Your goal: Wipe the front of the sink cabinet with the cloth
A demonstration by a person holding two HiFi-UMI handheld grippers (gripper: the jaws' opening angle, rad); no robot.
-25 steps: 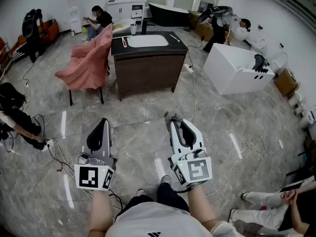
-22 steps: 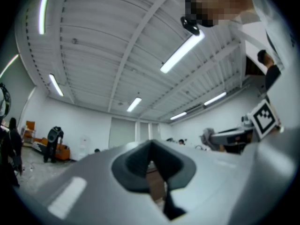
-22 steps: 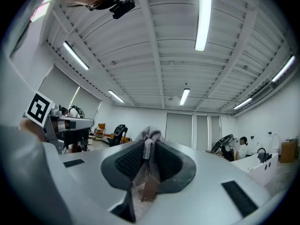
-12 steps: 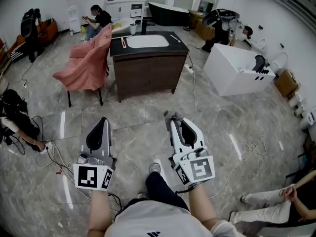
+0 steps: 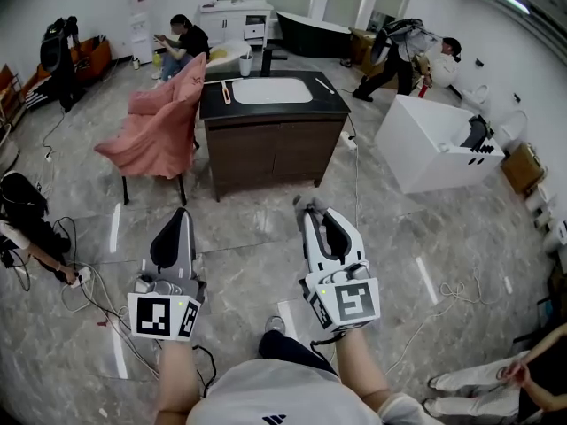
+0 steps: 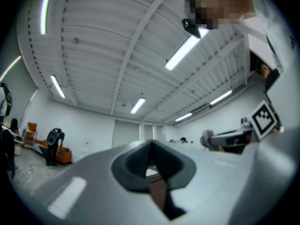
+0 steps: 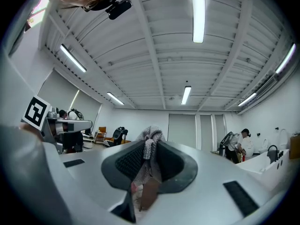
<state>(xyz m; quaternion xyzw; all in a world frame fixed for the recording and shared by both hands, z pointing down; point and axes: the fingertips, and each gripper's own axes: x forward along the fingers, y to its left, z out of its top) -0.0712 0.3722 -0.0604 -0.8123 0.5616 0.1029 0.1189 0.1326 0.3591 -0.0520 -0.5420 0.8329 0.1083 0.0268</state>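
Right gripper clamped on cloth, sink cabinet well ahead; left gripper closed.

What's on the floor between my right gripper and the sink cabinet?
Only bare floor, in the head view, from the right hand-held gripper to the sink cabinet.

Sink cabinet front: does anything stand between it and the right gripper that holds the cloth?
Nothing visible. Only bare floor lies between the right gripper, shut on the cloth, and the sink cabinet front; the pink-draped chair stands aside to the left.
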